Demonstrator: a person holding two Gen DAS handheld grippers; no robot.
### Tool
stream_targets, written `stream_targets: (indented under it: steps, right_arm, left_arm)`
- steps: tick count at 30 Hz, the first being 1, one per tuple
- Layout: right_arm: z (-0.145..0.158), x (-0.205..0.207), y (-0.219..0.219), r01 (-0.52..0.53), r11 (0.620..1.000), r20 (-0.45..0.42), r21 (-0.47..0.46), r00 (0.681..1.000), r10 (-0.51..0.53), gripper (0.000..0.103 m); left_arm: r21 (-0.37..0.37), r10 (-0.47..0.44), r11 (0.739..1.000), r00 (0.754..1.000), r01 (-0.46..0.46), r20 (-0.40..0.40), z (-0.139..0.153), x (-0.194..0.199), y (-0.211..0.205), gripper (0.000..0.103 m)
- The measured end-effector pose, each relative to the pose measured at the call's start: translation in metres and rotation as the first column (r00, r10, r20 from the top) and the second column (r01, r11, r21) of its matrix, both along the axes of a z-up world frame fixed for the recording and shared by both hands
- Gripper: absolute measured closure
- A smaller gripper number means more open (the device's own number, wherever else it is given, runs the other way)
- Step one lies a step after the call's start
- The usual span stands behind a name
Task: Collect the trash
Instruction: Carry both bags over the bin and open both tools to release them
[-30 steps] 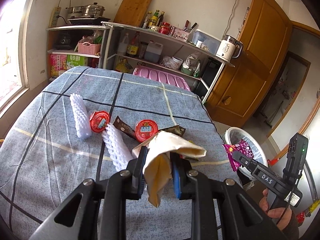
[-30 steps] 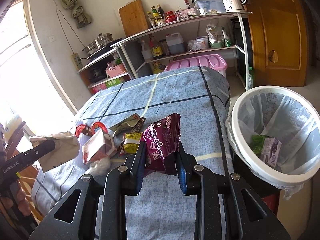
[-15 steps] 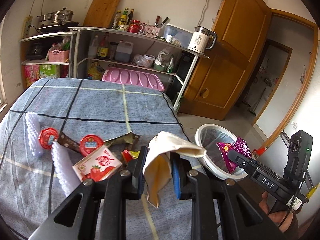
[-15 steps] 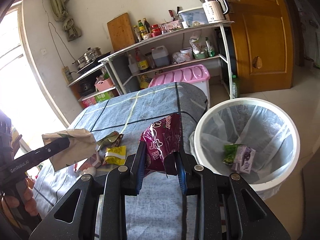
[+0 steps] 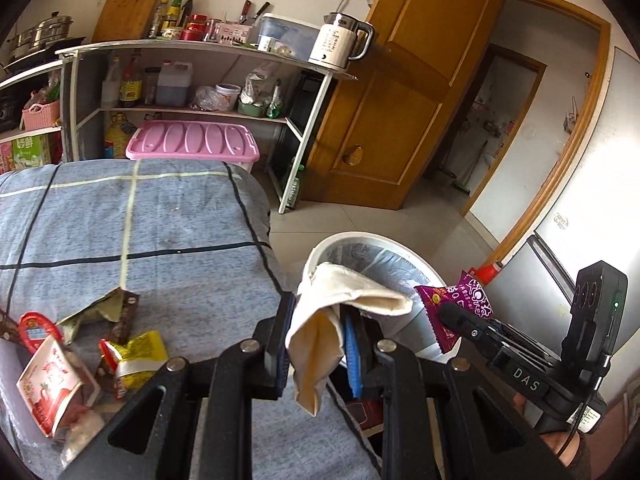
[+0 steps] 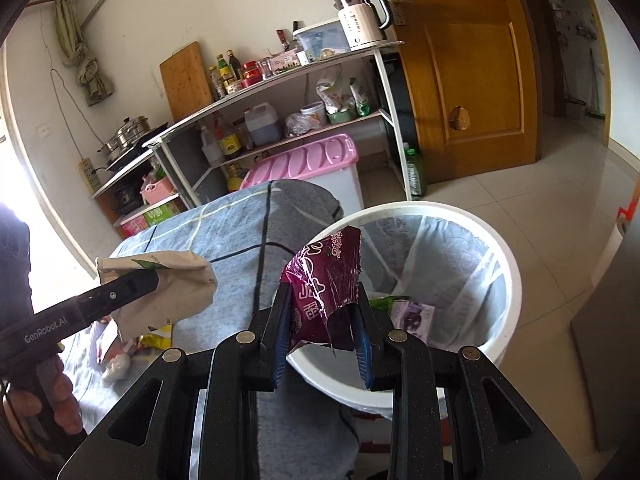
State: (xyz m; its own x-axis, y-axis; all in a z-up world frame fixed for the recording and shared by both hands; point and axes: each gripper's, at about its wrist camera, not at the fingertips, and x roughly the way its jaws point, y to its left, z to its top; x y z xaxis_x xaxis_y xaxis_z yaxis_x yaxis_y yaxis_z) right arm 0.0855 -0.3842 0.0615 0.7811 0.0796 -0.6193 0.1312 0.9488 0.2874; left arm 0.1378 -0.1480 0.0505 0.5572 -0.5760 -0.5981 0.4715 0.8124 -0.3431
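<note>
Trash first: beige paper bag (image 5: pixel 340 320) is pinched in my left gripper (image 5: pixel 316 344), jaws clamped tight on its crumpled middle, loose ends sticking up and hanging below. Purple snack wrapper (image 6: pixel 324 284) is clamped in my right gripper (image 6: pixel 322 336), jaws narrow with foil bunched between the pads.

White bin (image 6: pixel 496 240) with clear liner sits on the floor tight against the table's corner, mouth open and unobstructed. In right wrist view the wrapper overlaps the bin's near rim; a green packet and a pale purple carton (image 6: pixel 412 314) already lie at the bottom. Left wrist view puts the bag at the table edge (image 5: pixel 276 276), in front of the bin's left rim.

Still on the blue checked tablecloth (image 5: pixel 160 220): yellow wrapper (image 5: pixel 140 352), strawberry carton (image 5: pixel 52 384), brown-green wrapper (image 5: pixel 108 312), red lid (image 5: pixel 36 328), all in the near left corner, well apart from the edge by the bin.

Room: tiled floor beyond the bin is free up to the wooden door (image 6: pixel 472 80); shelf rack (image 5: pixel 200 80) and pink-lidded box (image 5: pixel 192 140) sit behind the table's far end.

Both grippers point forward and downward, side by side, right one nearer the bin. A hand (image 6: pixel 60 396) grips the left handle.
</note>
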Motion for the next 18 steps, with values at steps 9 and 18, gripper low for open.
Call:
stream_targets:
  steps: [9, 18]
  right_arm:
    - [-0.016, 0.005, -0.038, 0.067, 0.997, -0.06, -0.03, 0.996, -0.068, 0.074]
    - [-0.039, 0.016, -0.059, 0.097, 0.993, -0.127, -0.071, 0.986, -0.105, 0.073]
  left_arm:
    - [0.035, -0.071, 0.997, 0.996, 0.072, -0.05, -0.016, 0.014, -0.057, 0.079]
    - [0.09, -0.101, 0.99, 0.992, 0.107, -0.07, -0.029, 0.018, -0.091, 0.079]
